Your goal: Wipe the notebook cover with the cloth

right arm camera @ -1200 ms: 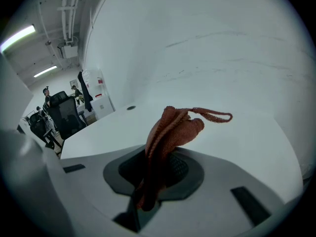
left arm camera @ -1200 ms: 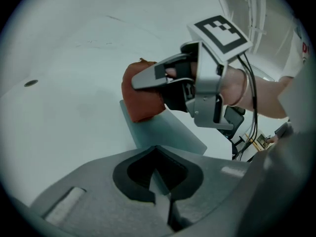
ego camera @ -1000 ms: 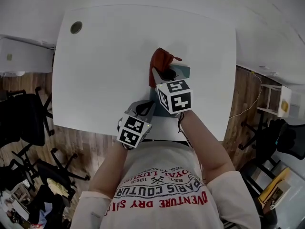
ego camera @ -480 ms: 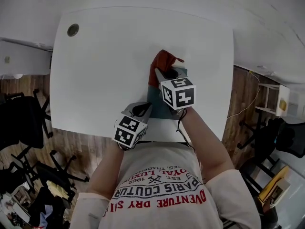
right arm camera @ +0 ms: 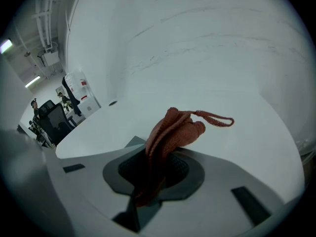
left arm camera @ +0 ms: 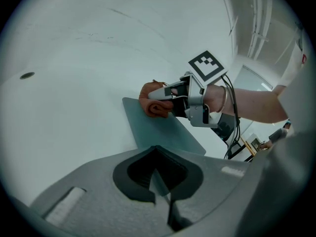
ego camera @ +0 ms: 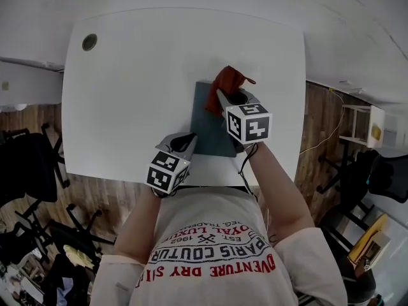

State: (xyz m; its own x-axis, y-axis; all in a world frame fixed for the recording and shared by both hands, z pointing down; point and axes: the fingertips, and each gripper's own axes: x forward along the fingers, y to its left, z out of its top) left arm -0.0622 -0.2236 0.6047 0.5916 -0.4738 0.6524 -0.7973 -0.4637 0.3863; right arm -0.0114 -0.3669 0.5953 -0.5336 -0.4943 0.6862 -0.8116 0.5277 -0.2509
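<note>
White tabletop (ego camera: pixel 127 94) with rounded corners fills the middle of the head view, with wood floor around it. Dark office chairs (ego camera: pixel 29 164) stand on the floor far to the left of the notebook (ego camera: pixel 209 129). On the table, a small round grommet hole (ego camera: pixel 89 42) sits well apart from the notebook, toward its far left.

Just at the notebook's near left corner is the left gripper (left arm camera: pixel 159 189). Its marker cube (ego camera: pixel 167 170) hangs past the table's near edge. In the left gripper view its jaws are pressed together, with a thin teal sliver of that corner caught between them.

The notebook itself is a dark teal rectangle lying flat on the table, close to the near edge and right of the table's middle, its cover bare apart from what rests at its far end.

At the notebook's far right corner sits the cloth (right arm camera: pixel 173 132), a bunched rust-red piece touching the cover and reaching a little past the far edge. A thin loop (right arm camera: pixel 215 118) of the same colour sticks out from it to the right. The right gripper (ego camera: pixel 231 98) stands over the notebook's right side, its jaws clamped on the lower part of the cloth, which rises up out of them.

Right of the notebook, beyond the table's edge, a pale cable (ego camera: pixel 328 132) trails across the floor toward a white stand (ego camera: pixel 363 123).
</note>
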